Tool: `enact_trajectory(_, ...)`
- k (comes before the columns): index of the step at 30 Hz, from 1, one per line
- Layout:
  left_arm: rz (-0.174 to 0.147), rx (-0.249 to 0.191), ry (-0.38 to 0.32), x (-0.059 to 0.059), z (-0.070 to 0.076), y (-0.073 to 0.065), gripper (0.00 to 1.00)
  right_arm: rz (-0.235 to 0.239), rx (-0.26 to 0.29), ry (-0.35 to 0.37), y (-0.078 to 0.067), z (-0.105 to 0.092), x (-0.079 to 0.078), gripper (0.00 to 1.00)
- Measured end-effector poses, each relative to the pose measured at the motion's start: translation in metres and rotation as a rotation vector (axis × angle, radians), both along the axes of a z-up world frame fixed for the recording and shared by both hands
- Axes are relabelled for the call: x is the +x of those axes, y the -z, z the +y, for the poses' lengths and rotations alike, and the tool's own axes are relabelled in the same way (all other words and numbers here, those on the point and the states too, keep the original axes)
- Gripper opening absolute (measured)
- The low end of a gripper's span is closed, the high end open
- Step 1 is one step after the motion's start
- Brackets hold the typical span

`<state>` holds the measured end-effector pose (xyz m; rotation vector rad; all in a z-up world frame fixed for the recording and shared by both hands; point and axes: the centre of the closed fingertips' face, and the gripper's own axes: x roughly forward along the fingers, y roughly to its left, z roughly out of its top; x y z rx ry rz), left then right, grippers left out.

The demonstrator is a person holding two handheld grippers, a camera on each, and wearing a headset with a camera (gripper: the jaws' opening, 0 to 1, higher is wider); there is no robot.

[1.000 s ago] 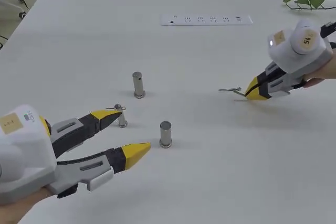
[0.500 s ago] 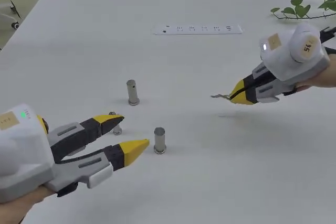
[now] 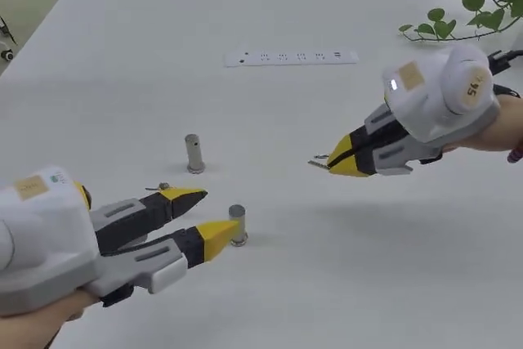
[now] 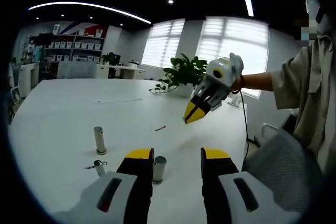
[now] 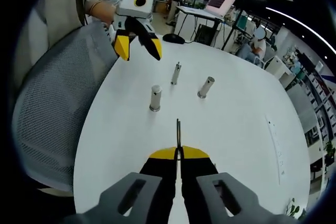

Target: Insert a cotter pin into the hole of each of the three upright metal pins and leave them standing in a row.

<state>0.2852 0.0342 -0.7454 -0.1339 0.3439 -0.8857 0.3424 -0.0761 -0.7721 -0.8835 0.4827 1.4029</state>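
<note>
right gripper (image 3: 331,165) clamps cotter pin (image 3: 319,160), pointing 9 o'clock toward the row | left gripper (image 3: 214,212) jaws apart beside near pin (image 3: 239,220), probably to steady it | far pin (image 3: 194,153) at its 11 o'clock, bare

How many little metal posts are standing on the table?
3. The far pin stands alone; the near pin is just past the left hand-held gripper; the third pin, with a cotter pin in it, stands beside it. None seems hidden.
</note>
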Motion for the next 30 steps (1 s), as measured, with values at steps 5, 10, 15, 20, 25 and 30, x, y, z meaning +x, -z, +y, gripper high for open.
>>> enact_trajectory(5, 0.027, -0.017, 0.016, -0.003, -0.008, 0.003, 0.31, -0.003, 0.016, -0.026, -0.004, 0.010, -0.014, 0.02)
enact_trajectory(10, 0.052, -0.049, 0.028, -0.006, -0.018, 0.002, 0.29, -0.008, 0.023, -0.055, -0.006, 0.019, -0.026, 0.02)
enact_trajectory(15, 0.085, -0.087, 0.027, -0.006, -0.023, 0.002, 0.26, -0.011, 0.034, -0.075, -0.009, 0.027, -0.037, 0.02)
enact_trajectory(20, 0.127, -0.123, 0.023, -0.005, -0.027, 0.001, 0.22, -0.019, 0.046, -0.088, -0.009, 0.033, -0.043, 0.02)
enact_trajectory(25, 0.183, -0.184, 0.018, -0.007, -0.033, -0.001, 0.20, -0.026, 0.053, -0.103, -0.009, 0.037, -0.046, 0.02)
enact_trajectory(30, 0.260, -0.264, 0.008, -0.007, -0.040, -0.005, 0.17, -0.028, 0.058, -0.117, -0.009, 0.042, -0.052, 0.02)
